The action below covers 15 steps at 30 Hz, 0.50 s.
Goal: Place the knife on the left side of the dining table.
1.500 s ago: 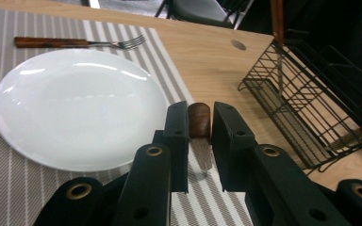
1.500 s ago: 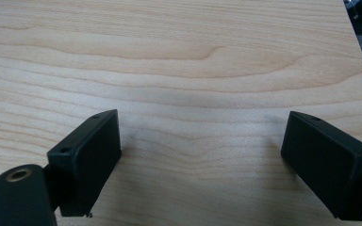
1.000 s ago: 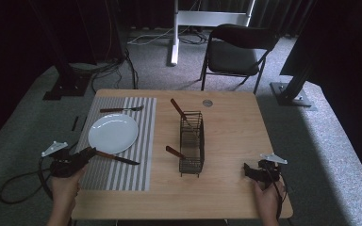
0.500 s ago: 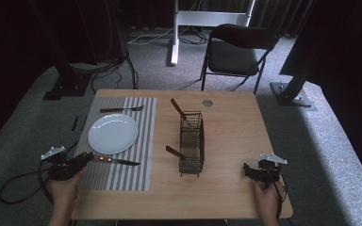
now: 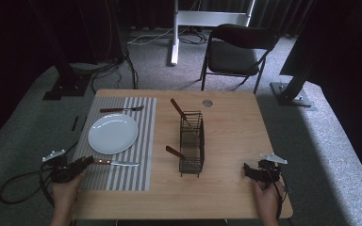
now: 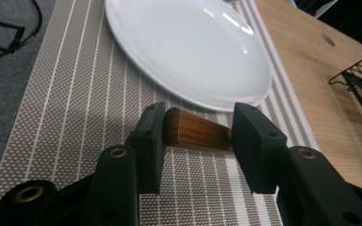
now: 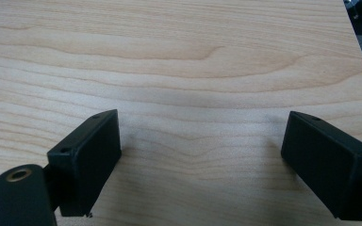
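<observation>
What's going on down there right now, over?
Left gripper opening, knife handle between fingers on placemat. Right gripper open, idle. Nothing in the way.

1. High view dim overall; dark surroundings, black at left and right edges, table (image 5: 226, 141) the brightest patch.
2. Soft, low detail, slightly grainy; no motion blur.
3. Light from above, faint short shadows under basket (image 5: 191, 141) and plate (image 5: 113, 133).
4. Left gripper view brighter; white glare streaks on plate (image 6: 188, 47), soft shadow on placemat (image 6: 75, 117) near jaws.
5. Near jaw parts at bottom out of focus; knife handle (image 6: 195, 132) sharp; far corner dark.
6. Right gripper view evenly lit, wood grain crisp, diffuse shadows beside jaws, slight wide-angle stretch at edges.
</observation>
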Motion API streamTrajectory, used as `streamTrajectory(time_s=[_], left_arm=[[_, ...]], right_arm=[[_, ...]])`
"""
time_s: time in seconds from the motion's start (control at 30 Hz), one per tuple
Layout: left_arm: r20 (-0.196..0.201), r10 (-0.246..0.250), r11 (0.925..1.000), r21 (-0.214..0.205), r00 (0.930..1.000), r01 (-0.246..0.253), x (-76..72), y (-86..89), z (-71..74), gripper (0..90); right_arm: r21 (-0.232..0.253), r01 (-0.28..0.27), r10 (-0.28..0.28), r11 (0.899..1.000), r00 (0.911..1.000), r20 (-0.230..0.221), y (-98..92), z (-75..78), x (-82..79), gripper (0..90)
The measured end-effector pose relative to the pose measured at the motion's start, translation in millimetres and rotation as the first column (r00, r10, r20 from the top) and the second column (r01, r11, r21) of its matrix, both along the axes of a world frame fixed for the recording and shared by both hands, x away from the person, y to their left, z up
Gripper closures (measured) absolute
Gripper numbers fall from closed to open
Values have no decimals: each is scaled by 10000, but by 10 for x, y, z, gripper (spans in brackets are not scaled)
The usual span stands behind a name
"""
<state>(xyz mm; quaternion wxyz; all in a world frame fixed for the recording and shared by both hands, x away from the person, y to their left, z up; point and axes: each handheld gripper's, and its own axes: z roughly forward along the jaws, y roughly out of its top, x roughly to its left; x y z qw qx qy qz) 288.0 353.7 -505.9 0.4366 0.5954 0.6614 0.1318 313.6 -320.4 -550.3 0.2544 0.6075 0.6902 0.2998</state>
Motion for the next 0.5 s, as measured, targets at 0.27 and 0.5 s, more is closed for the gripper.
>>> streamTrajectory(time_s=[0.27, 0.5], left_arm=[[-385, 110, 9999, 30, 9992, -109, 32, 6, -103, 508], [-689, 367, 9985, 434, 9969, -338, 77, -20, -193, 464]], right_arm=[[1, 1, -1, 10000, 10000, -5, 0, 0, 0, 117], [4, 3, -3, 10000, 10000, -4, 0, 0, 0, 117]])
